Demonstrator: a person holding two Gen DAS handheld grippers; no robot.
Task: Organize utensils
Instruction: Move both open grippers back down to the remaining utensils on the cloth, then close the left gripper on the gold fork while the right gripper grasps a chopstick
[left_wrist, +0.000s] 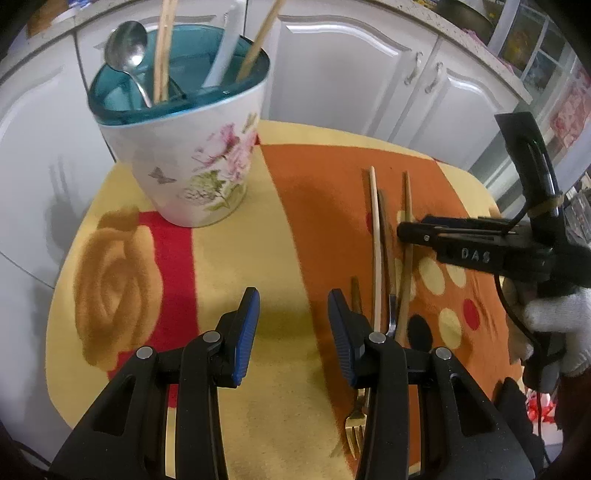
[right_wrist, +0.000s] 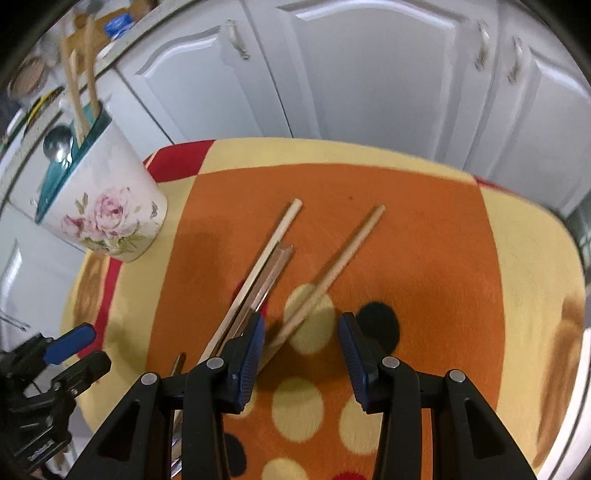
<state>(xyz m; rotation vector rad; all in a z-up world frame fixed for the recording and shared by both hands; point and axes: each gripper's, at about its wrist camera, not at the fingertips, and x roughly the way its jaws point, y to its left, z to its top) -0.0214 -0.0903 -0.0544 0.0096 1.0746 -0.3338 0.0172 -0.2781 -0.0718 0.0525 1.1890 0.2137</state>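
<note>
White kitchen cabinet doors (right_wrist: 369, 74) form the backdrop behind a small table draped in a fleecy yellow, orange and red cloth (left_wrist: 240, 258) scattered with cream, red and black dots. At the cloth's far left corner stands a floral utensil holder (left_wrist: 192, 162) with a teal rim, already carrying a metal spoon (left_wrist: 127, 48), several wooden chopsticks (left_wrist: 162, 48) and a white handle (left_wrist: 225, 48).

On the orange panel lie the loose utensils: a pale chopstick (right_wrist: 258, 273) resting against a metal-handled piece (right_wrist: 271, 275) whose type cannot be made out, and a second chopstick (right_wrist: 332, 273) slightly apart to their right. A gold fork (left_wrist: 356, 417) lies nearer the cloth's front edge, tines toward the camera, partly hidden by the left gripper.

Both tools hover above the cloth with nothing between their blue pads. The left gripper (left_wrist: 293, 328) has its fingers spread over the yellow-orange seam, beside the fork. The right gripper (right_wrist: 301, 354), held in a white-gloved hand (left_wrist: 557, 325), is likewise spread, just over the near end of the second chopstick.
</note>
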